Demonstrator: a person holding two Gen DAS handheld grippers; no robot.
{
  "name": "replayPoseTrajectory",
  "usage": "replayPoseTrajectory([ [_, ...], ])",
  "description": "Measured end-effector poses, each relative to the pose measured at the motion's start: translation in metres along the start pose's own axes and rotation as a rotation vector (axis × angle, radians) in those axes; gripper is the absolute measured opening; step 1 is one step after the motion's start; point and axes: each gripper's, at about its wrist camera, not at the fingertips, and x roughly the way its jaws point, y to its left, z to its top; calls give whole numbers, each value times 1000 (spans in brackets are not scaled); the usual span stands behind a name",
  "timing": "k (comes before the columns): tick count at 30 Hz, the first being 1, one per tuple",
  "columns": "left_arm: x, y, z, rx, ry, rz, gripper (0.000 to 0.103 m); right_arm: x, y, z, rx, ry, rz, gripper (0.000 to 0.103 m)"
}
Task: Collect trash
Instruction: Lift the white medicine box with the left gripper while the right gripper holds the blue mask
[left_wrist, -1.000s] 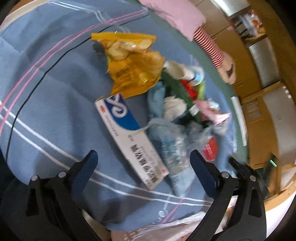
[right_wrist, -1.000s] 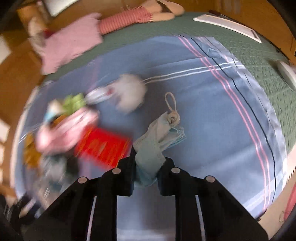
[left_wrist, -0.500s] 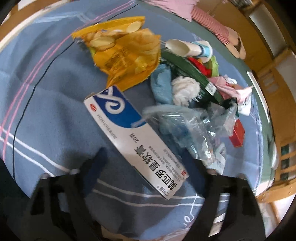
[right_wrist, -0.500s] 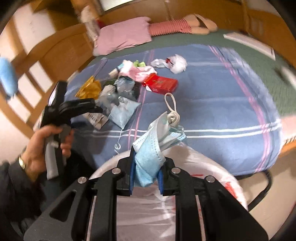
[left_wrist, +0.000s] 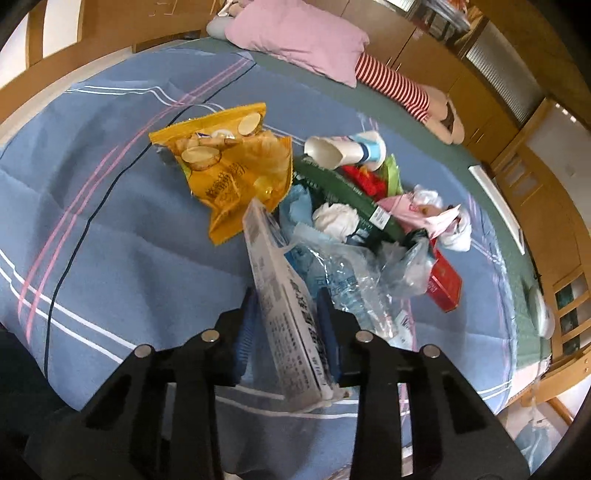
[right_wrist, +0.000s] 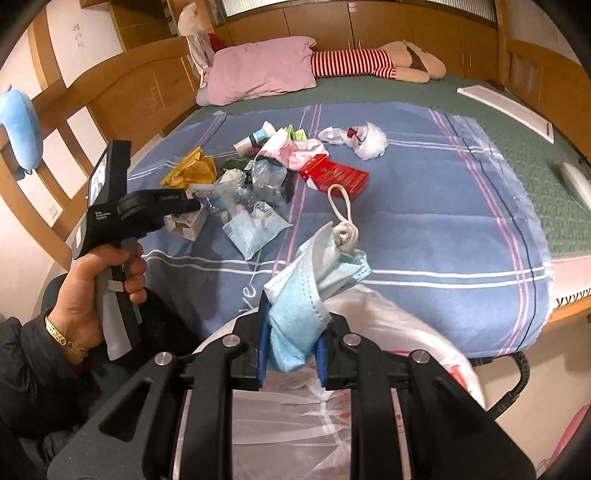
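My left gripper (left_wrist: 286, 325) points down at the bed, its jaws just closed onto a long box. My right gripper (right_wrist: 291, 343) holds its jaws clamped on a crumpled mask.

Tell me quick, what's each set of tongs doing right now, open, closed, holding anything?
Left tongs: jaws have just been closing, now shut on the white carton.
Right tongs: shut on the blue face mask, over the white trash bag.

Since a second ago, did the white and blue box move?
Yes. The white and blue box lay flat on the blue blanket; now one end is tipped up between the left gripper's just-closed jaws.
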Motion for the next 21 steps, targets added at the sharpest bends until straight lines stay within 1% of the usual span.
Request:
replayPoseTrajectory([
  [3, -5, 6, 2, -28, -13, -48, 29, 5, 2, -1, 10, 6, 5, 21],
  [5, -11, 11, 4, -60, -38, -106, 25, 7, 1, 0, 19, 9, 7, 21],
  [6, -13, 13, 4, -79, -44, -140, 24, 8, 1, -1, 24, 8, 7, 21],
  [10, -11, 20, 7, -163, -43, -323, 22, 7, 0, -2, 30, 4, -11, 21],
  [13, -9, 19, 7, -191, -44, -398, 22, 7, -3, -6, 40, 5, -21, 21],
  [15, -11, 19, 6, -202, -54, -419, 22, 6, -7, -7, 63, 4, -12, 21],
  [21, -16, 20, 5, -206, -84, -406, 22, 6, -16, -13, 98, 6, -9, 21],
])
